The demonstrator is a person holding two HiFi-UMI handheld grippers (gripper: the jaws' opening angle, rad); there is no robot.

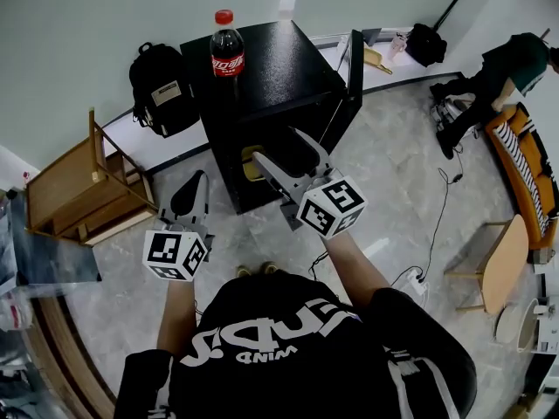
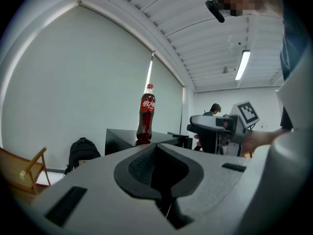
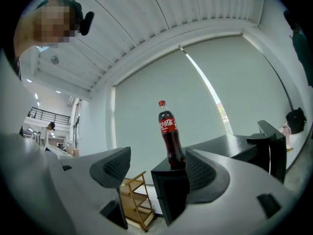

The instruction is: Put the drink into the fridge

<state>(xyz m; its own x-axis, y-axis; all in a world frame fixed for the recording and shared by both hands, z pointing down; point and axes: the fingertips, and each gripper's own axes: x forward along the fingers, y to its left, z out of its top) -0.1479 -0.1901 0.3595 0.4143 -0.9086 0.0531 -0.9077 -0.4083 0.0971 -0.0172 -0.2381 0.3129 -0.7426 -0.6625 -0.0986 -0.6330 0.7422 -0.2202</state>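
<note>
**Right gripper.** The right gripper (image 1: 281, 151) has its jaws spread wide with nothing gripped. In the right gripper view (image 3: 156, 166) the near corner of the fridge (image 1: 279, 68) shows in the gap, but the pads do not touch it. The jaws point away from the person, at the upper part of the fridge's near face. The bare right forearm is stretched forward and slightly left from the black T-shirt sleeve. The marker cube (image 1: 332, 208) sits above the hand.

**Left gripper.** The left gripper (image 1: 196, 182) has its jaws closed together and holds nothing, as the left gripper view (image 2: 156, 151) shows. It is held nearer the body than the right one, to the left of the fridge and clear of it. The bare left forearm is only partly extended, and its marker cube (image 1: 175, 253) is just ahead of the chest.

**Task item.** The cola bottle (image 1: 227, 46) stands upright on the far left corner of the fridge top, red cap on, and neither gripper touches it. It also appears in both gripper views (image 2: 146, 116) (image 3: 169, 133).

**Fridge.** The unit is a small black cabinet on the floor. Its door (image 1: 355, 64) stands swung open at the right side.

**Surroundings.**
- A black backpack (image 1: 162, 90) leans against the wall left of the fridge.
- A wooden rack (image 1: 79, 190) stands nearer on the left.
- A person (image 1: 489, 77) bends over at the far right.
</note>
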